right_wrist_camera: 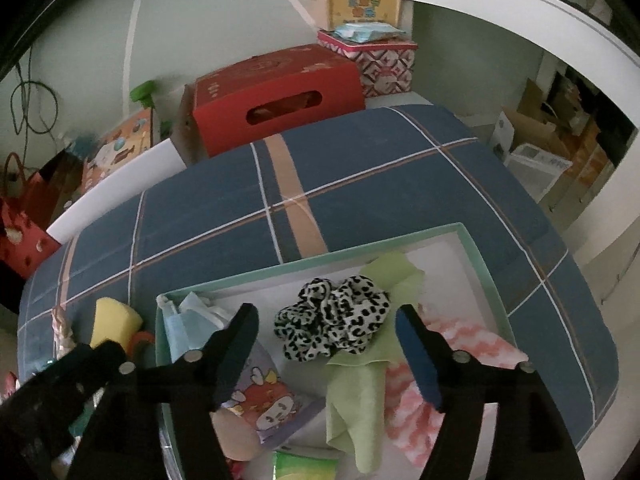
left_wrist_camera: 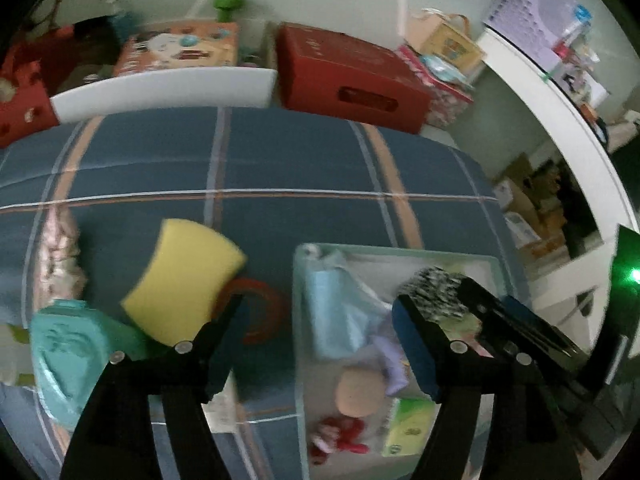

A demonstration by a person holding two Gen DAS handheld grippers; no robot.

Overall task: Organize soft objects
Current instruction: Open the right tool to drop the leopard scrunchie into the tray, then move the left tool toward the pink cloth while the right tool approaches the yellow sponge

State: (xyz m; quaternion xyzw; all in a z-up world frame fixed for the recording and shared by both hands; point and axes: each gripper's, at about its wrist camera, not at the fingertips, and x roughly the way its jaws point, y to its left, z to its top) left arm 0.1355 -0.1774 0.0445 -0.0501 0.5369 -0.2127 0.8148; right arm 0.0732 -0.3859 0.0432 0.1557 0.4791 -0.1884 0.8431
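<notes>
The right gripper [right_wrist_camera: 326, 344] hangs over a shallow green-rimmed box [right_wrist_camera: 486, 276] that lies on a blue plaid bed [right_wrist_camera: 224, 208], its jaws spread wide with nothing pressed between them. Just beyond the fingertips, toward 12 o'clock, a black-and-white spotted scrunchie [right_wrist_camera: 334, 318] rests on a light green cloth [right_wrist_camera: 352, 392]. A pink-and-white zigzag cloth [right_wrist_camera: 460, 344] lies beside it at 3 o'clock, under the right finger. At 9 o'clock in the box sit a pale blue face mask [right_wrist_camera: 182, 330] and a lilac cartoon pouch [right_wrist_camera: 266, 396].

The left gripper [left_wrist_camera: 318, 322] also stands with jaws apart, empty, straddling the box's near-left wall. A yellow sponge [left_wrist_camera: 184, 280] lies on the bed outside the box, at 10 o'clock from the left finger, partly covering an orange ring [left_wrist_camera: 266, 312]. A teal container [left_wrist_camera: 70, 352] sits at 8 o'clock of the sponge. In the left wrist view the box holds a beige round puff [left_wrist_camera: 358, 392] and a small red plush [left_wrist_camera: 340, 434].
</notes>
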